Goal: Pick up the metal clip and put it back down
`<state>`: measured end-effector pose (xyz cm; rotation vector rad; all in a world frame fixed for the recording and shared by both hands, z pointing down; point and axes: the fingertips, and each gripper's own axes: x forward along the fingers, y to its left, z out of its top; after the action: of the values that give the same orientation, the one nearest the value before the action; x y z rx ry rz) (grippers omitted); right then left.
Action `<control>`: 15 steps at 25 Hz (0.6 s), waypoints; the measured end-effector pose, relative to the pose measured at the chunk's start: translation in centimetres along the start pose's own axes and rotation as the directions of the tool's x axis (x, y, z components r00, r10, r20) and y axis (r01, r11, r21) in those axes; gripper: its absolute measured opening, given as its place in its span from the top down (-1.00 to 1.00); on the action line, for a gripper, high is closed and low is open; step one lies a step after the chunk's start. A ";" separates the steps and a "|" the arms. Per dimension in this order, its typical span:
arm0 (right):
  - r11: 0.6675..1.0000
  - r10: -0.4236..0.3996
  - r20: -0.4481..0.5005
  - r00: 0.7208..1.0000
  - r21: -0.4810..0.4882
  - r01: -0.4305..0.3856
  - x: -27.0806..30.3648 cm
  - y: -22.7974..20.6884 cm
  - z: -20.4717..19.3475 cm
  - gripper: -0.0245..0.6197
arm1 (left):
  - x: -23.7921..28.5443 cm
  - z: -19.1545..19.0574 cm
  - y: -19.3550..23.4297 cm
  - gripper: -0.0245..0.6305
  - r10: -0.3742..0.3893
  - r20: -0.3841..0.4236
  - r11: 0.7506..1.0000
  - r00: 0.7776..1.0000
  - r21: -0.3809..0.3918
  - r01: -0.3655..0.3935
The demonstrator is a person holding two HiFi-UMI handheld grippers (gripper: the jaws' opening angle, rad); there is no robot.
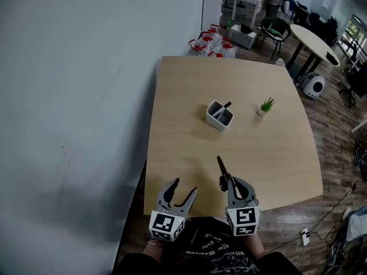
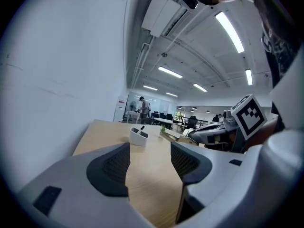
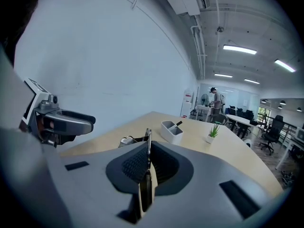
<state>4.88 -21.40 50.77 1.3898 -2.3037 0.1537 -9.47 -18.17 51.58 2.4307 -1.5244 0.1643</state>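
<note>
The right gripper point(image 1: 225, 181) has its jaws clenched on the metal clip point(image 1: 221, 166). In the right gripper view the two dark pads meet on a thin metal strip, and the rest of the clip sticks out past the tips and a little to the left. From the head view the clip shows as a dark, narrow piece pointing away from the person, over the near edge of the bench point(image 1: 275, 153). It looks to be held clear of the wood, not resting on it, though the gap under it cannot be seen directly.

The left gripper point(image 1: 184, 186) hangs just beside the right one with its jaws released. In the left gripper view only bare bench shows between the pads. Farther up the bench, well apart from both grippers, stand a white pen holder point(image 1: 219, 114) and a small potted plant point(image 1: 266, 105).

By my reading, the pick-up half of the task is done and the clip is in hand, so putting it down remains. The next move calls for lowering the right gripper over open bench until the clip bears on the surface, then easing the jaws apart. The grip sits on a thin strip only, so a tilt on the way down could let the clip swing or slip.
</note>
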 end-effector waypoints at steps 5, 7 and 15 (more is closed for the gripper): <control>1.000 0.003 -0.007 1.000 -0.003 -0.003 -0.3 0.2 -0.2 0.88 | -0.1 -0.1 -0.1 0.12 -0.002 -0.003 1.000 1.000 0.001 0.002; 1.000 0.004 -0.004 1.000 -0.003 -0.004 -0.4 0.2 -0.1 0.88 | 0.0 -0.2 -0.2 0.12 -0.002 -0.006 1.000 1.000 0.001 0.002; 0.999 -0.039 -0.001 0.999 -0.011 0.039 -0.5 -2.2 0.2 0.88 | 0.9 0.1 -0.9 0.12 -0.024 -0.005 1.000 1.000 0.009 0.024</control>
<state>6.92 -22.06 50.12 1.4275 -2.2717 0.1290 -8.24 -18.63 51.55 2.4523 -1.4955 0.1723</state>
